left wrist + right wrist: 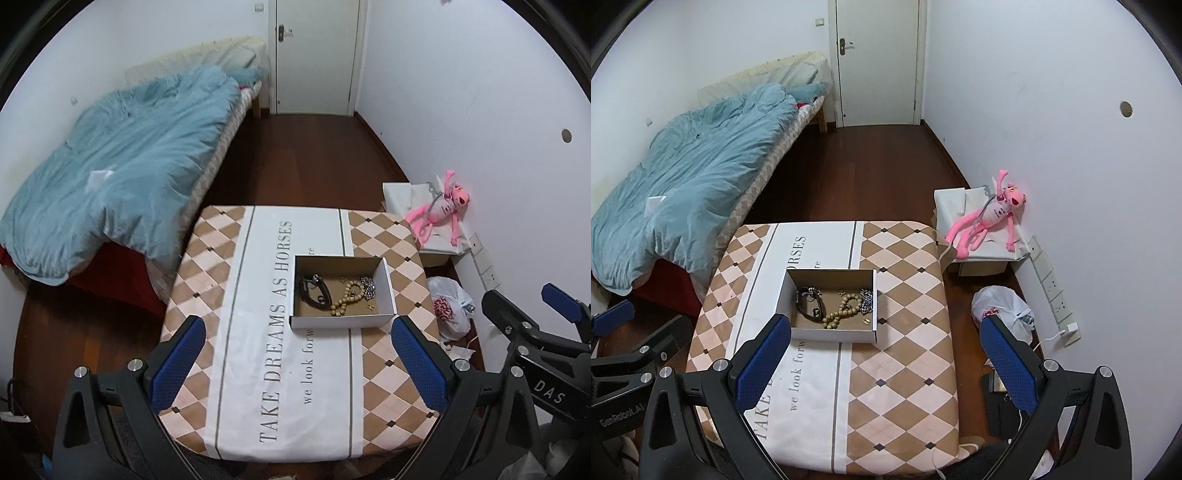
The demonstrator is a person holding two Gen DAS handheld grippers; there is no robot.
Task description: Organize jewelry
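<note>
**Cardboard box of jewelry, both grippers empty**

Cardboard box [343, 291] sits on the table [258, 369], holding a black strap [314, 291], wooden beads [347, 295] and a metal chain [367, 286]. All look light, limp and tangle-prone; pinch one strand near the box's middle. Left gripper [295, 369] and right gripper [882, 369] hover short of the box, jaws wide apart. Only the right view shows small gold bits [866, 321] clearly by the box's wall.

Even, soft indoor light with faint shadows; both views are sharp, strongly fisheye-curved, with black vignetting at the corners.
</note>
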